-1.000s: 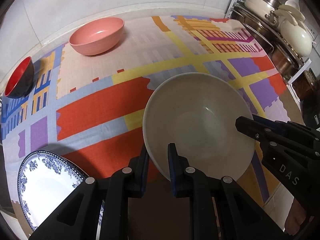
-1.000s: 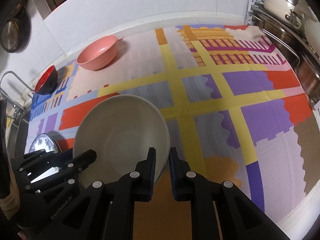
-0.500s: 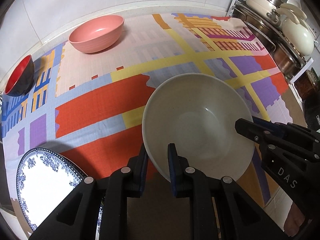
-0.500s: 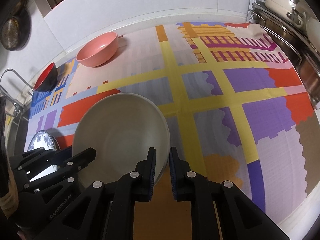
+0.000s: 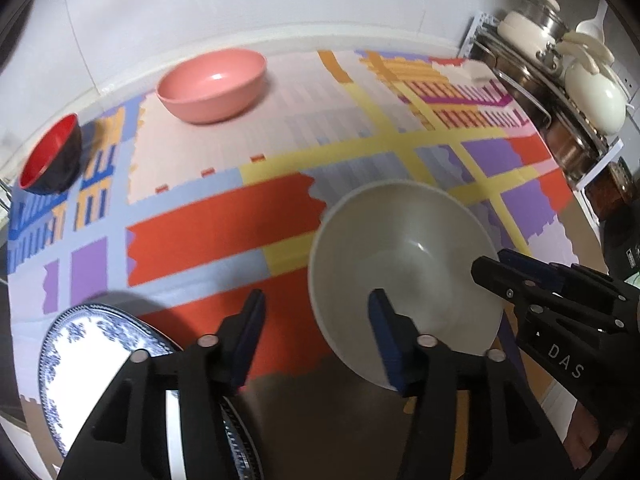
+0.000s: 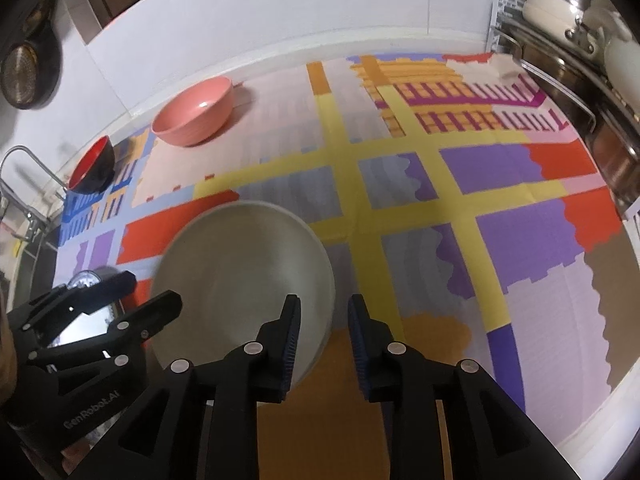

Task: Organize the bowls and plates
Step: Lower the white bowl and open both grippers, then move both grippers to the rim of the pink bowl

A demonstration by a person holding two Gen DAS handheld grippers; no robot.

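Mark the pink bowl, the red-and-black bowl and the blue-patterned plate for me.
pink bowl (image 5: 212, 80), left wrist view, inner floor.
red-and-black bowl (image 5: 48, 152), left wrist view, red inside.
blue-patterned plate (image 5: 88, 364), left wrist view, white centre.

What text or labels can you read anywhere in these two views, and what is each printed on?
"DAS": on the right tool's black body, left wrist view.
"GenRobot.AI": on the left tool's black body, right wrist view.
Small label on the dark appliance at the right edge: too small to read.
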